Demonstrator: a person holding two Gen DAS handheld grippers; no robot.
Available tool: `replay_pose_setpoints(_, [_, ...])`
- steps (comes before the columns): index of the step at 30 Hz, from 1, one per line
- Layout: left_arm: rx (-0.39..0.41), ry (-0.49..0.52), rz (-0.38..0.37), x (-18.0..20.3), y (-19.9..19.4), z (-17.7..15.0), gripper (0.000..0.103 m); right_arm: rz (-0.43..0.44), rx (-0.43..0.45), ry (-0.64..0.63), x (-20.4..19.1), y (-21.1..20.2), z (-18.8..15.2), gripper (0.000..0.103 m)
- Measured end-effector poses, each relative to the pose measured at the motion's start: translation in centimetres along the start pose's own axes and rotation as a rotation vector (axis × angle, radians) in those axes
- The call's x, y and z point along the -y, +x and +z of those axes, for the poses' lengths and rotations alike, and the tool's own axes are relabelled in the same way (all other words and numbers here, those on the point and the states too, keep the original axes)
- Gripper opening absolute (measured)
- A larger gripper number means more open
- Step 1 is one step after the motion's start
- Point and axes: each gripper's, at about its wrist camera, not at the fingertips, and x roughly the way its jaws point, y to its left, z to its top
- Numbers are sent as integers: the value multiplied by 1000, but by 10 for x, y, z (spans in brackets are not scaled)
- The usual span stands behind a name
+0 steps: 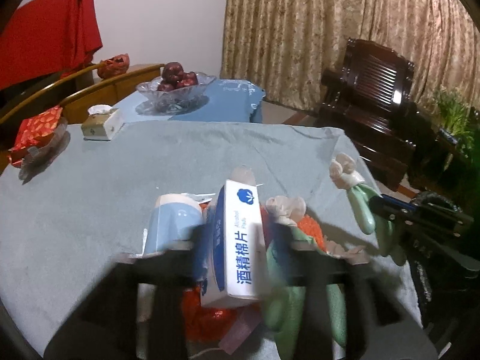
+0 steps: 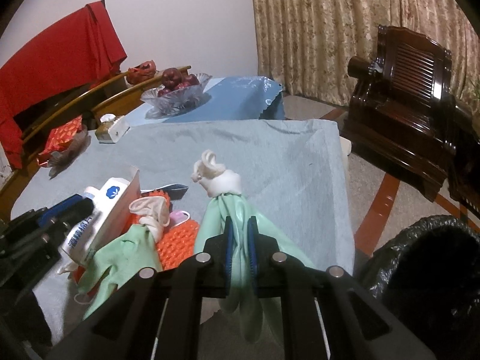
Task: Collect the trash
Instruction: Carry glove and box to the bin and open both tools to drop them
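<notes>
A white and blue alcohol-pad box (image 1: 241,207) stands tilted on a pile of trash on the grey-blue tablecloth (image 1: 105,198). My left gripper (image 1: 244,241) is blurred and straddles the box, with a gap showing on its right side. The pile also holds a blue paper cup (image 1: 177,219), orange net (image 1: 312,228) and a green glove (image 2: 120,255) with a white cuff. My right gripper (image 2: 240,240) is shut on a second green glove (image 2: 237,210), lifted off the cloth, its knotted white cuff (image 2: 219,177) pointing away.
A black-bagged bin (image 2: 426,270) stands on the floor right of the table. At the far left lie a tissue box (image 1: 102,123) and a red packet (image 1: 36,129). A glass fruit bowl (image 1: 177,87) sits behind. A dark wooden chair (image 1: 375,105) is at the right.
</notes>
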Motion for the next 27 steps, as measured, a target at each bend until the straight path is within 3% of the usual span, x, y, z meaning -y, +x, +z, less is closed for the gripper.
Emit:
replay_pose_setpoints(4, [-24,10,17,1,12,-2,49,-3,-8,4,3,1,-3,10])
replay_pose_setpoints(5, [-30,9,18,0,15,-3,43,-3,-9,7,4,3,-3,10])
replay_pose_setpoints(11, [-64,36,66,-1,31,-10,34,6,-19,10,3,8,-5,10])
replay_pose_setpoints(18, [22,3,58,-7,6,-1,29,23,-3,10,-2,-1,-4,10])
replay_pose_setpoints(27, [173,10,-9,16,-62,27,29,35,133,17,3,-63,15,10])
